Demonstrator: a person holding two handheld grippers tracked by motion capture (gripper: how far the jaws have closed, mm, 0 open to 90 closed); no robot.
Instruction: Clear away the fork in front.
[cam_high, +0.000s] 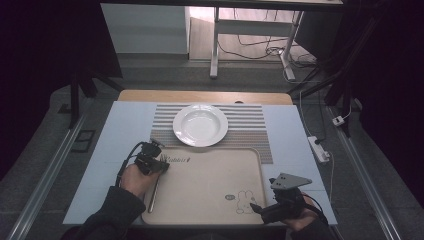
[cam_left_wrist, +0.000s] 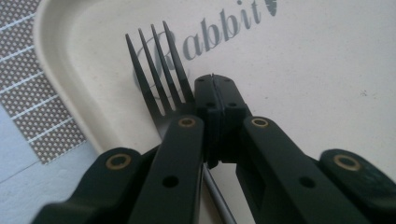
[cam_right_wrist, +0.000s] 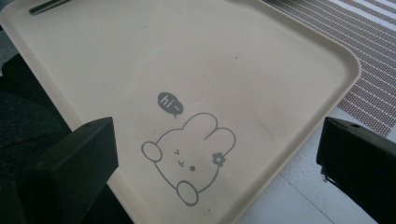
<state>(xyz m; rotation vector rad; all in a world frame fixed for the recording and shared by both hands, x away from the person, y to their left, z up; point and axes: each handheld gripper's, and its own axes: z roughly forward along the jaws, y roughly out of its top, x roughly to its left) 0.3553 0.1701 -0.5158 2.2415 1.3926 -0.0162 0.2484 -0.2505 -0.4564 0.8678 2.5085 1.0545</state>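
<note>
A dark fork (cam_high: 155, 192) lies along the left side of a beige tray (cam_high: 210, 195), handle toward me. My left gripper (cam_high: 159, 162) sits low over its neck. In the left gripper view the jaws are pressed together at the left gripper (cam_left_wrist: 214, 79), the fork's tines (cam_left_wrist: 159, 70) stick out just left of the tips, and the handle runs back under the fingers across the tray (cam_left_wrist: 303, 70). My right gripper (cam_high: 256, 207) hovers at the tray's near right corner, open and holding nothing. The right gripper (cam_right_wrist: 215, 140) has wide-apart jaws framing a rabbit drawing (cam_right_wrist: 189, 156) on the tray (cam_right_wrist: 233, 56).
A white plate (cam_high: 200, 125) rests on a striped placemat (cam_high: 250, 130) just beyond the tray. The fork's handle end (cam_right_wrist: 46, 5) shows at the tray's far corner in the right gripper view. A power strip (cam_high: 318, 148) lies on the floor off the table's right edge.
</note>
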